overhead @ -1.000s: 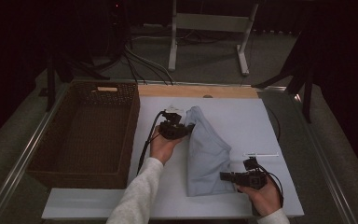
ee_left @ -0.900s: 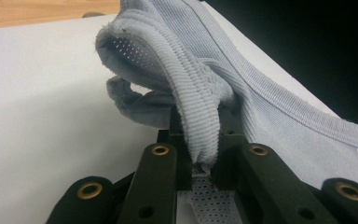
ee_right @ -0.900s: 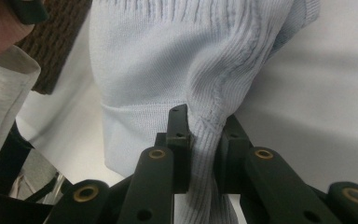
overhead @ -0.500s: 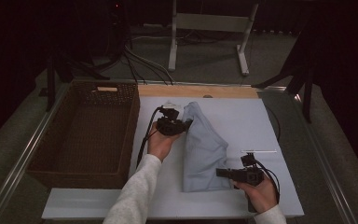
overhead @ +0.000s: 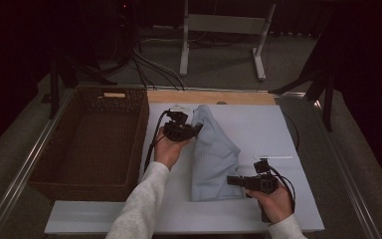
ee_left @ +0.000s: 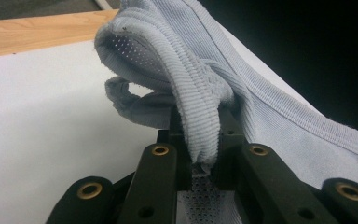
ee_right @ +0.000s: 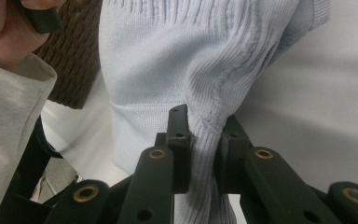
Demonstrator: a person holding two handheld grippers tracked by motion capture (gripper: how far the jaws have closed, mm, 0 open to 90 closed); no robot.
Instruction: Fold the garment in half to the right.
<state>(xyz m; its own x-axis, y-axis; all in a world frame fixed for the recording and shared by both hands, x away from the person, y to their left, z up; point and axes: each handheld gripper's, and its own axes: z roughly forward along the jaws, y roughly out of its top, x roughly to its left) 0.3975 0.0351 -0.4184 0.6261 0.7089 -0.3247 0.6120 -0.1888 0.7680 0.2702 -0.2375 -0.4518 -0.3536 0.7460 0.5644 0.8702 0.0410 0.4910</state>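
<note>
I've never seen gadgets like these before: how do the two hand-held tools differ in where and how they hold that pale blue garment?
The left tool grips the pale blue garment at its far end, near the wicker basket; the right tool grips its near right edge. The left tool pinches a ribbed band with mesh lining, its fabric lifted and drooping over the jaws; the right tool pinches plain ribbed knit. Both are shut on the cloth.

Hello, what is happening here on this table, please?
A person is handling a light blue knit garment on a white board. The left gripper is shut on its far ribbed edge, the right gripper on its near edge. The cloth lies folded lengthwise between them. A wicker basket sits to the left.
</note>
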